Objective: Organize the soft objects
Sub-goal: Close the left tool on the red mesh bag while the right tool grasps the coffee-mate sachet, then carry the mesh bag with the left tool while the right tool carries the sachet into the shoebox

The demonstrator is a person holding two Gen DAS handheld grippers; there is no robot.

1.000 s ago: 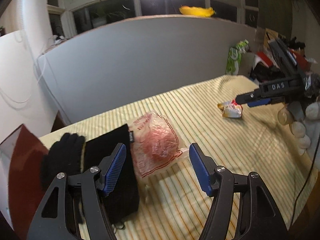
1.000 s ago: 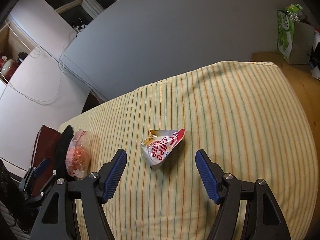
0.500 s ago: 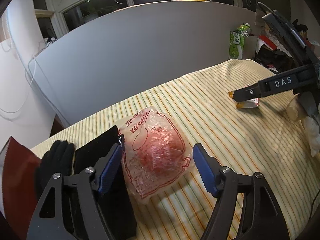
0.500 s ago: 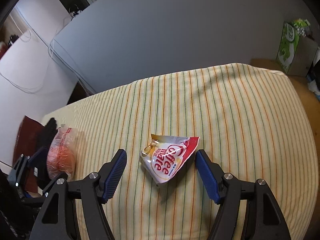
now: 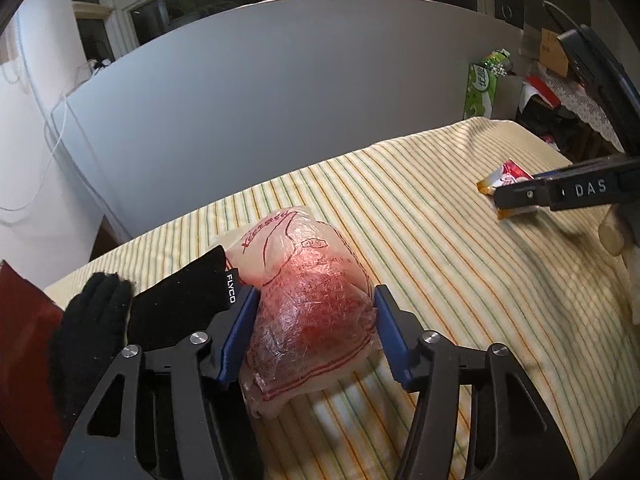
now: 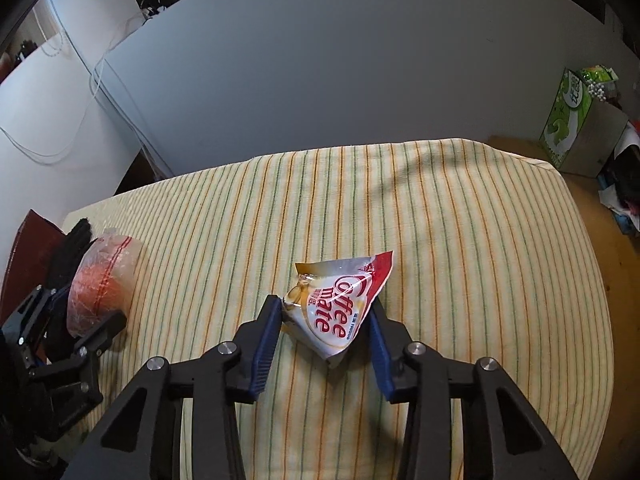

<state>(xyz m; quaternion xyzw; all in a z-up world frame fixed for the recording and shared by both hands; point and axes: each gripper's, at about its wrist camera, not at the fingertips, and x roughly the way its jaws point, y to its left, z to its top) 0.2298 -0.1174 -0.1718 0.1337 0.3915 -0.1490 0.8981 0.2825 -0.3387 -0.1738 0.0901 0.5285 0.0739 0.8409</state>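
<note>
Between fingers now: plastic bag (image 5: 312, 308), sachet (image 6: 336, 312).

"FLYCO" on tag of black pouch (image 5: 180, 300); "DAS" on right gripper (image 5: 516, 196) arm; "Coffee mate" on sachet (image 6: 340, 308); red print on plastic bag (image 5: 312, 312) unreadable

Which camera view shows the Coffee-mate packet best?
The right wrist view: the Coffee-mate packet sits close and central, label readable, between the right hand-held gripper fingers. The left wrist view shows it small, far off, partly hidden.
</note>
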